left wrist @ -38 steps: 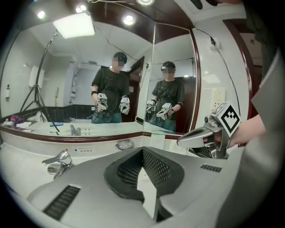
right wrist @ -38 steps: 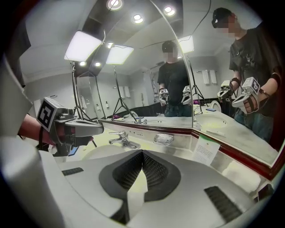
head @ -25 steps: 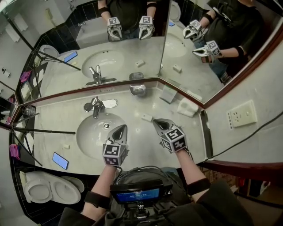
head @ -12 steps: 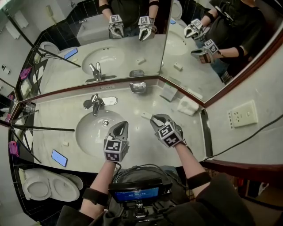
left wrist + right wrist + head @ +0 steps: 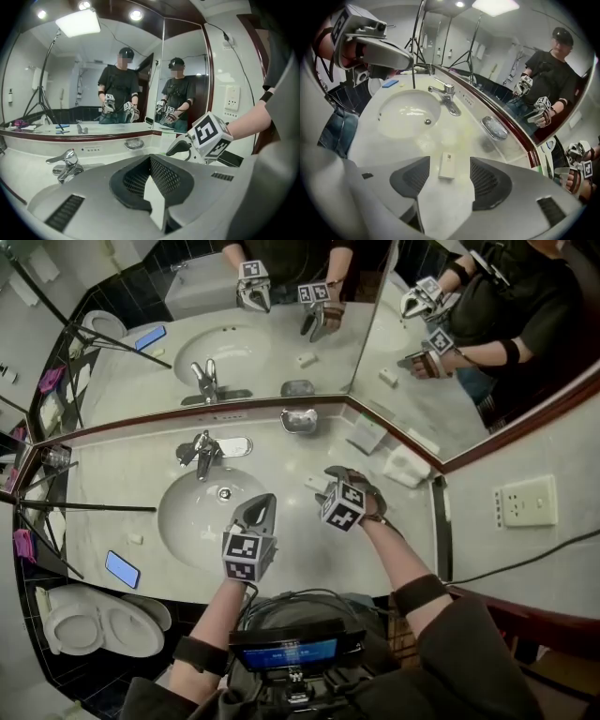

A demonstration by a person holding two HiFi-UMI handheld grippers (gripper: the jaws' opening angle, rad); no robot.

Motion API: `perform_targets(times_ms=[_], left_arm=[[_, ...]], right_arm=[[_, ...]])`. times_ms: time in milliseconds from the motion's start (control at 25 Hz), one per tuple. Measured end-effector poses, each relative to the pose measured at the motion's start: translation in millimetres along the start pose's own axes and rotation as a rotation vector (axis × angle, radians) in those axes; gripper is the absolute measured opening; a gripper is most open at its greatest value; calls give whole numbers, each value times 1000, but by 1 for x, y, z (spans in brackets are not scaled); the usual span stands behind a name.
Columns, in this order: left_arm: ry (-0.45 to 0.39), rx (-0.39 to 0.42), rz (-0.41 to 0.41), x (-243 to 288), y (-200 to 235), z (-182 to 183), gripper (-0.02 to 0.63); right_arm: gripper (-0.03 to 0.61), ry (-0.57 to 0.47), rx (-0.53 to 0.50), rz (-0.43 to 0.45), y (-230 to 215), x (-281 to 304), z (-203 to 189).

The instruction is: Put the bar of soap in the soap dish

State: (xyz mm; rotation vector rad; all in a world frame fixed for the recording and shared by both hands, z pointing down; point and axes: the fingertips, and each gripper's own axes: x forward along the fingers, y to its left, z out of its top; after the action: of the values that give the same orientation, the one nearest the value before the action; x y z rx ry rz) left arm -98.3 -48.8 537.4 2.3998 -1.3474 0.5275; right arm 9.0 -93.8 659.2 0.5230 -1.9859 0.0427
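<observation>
Right gripper [image 5: 326, 482] lower, jaws just opened wide astride 1 soap bar [image 5: 447, 165]; left gripper [image 5: 258, 511] pinched closed; 1 soap dish [image 5: 298, 420].

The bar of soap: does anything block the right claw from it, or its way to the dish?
Nothing visible. The right claw has just been opening its jaws, the bar of soap lying untouched in line between them. Only bare counter separates it from the soap dish.

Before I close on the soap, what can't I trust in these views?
- Right gripper view: right hand-held gripper has just been opening, bar of soap between its jaws; soap's print too small, pad height above counter unclear.
- Head view: that gripper partly covers the soap; soap dish too small to check inside.
- Left gripper view: left hand-held gripper itself hides the soap.
</observation>
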Motion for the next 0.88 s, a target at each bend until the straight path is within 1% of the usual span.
perform_targets(times_ms=[120, 360, 600, 720, 880], left_arm=[[7, -11, -2, 5, 6, -2, 2], [29, -38, 3, 13, 18, -12, 2], [52, -63, 10, 18, 27, -24, 2], [58, -69, 10, 19, 29, -27, 2], [61, -71, 7, 19, 29, -28, 2]], right_arm=[[293, 76, -41, 39, -4, 26, -7], [293, 178, -56, 143, 7, 68, -24], [291, 233, -41, 173, 11, 95, -36], [202, 244, -34, 172, 12, 99, -34], [187, 246, -15, 187, 14, 98, -33]])
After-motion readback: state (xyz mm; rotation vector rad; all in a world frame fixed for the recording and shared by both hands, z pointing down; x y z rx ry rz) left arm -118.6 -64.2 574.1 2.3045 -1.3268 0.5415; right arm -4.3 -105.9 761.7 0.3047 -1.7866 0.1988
